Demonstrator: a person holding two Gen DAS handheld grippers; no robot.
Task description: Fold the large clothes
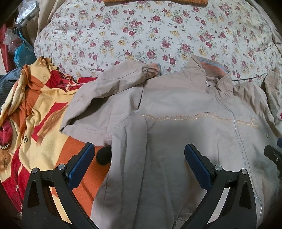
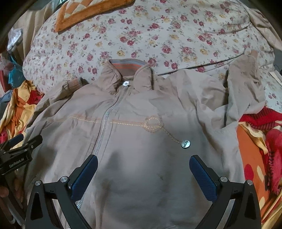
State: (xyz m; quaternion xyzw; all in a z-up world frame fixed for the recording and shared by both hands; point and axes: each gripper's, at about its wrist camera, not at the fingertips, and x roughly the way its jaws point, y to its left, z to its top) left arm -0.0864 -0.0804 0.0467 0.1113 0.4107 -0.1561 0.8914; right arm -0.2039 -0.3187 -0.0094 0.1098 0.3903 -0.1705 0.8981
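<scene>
Crowding jacket [image 2: 141,141]: blanket [image 1: 35,114], pillow [image 1: 141,35]

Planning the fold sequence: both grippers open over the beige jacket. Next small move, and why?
Probably bring the left gripper to the crumpled left sleeve with the ribbed cuff and close on it. The beige zip-front jacket lies front-up and zipped on the floral bedsheet, both sleeves bunched beside the body, and the right gripper holds nothing, so flattening a sleeve looks like the first step.

Bed [image 1: 141,35] with floral sheet carries beige jacket [image 1: 176,109] laid front-up, on orange-red blanket [image 1: 31,112]; orange mat [image 2: 84,14] at far edge.
</scene>
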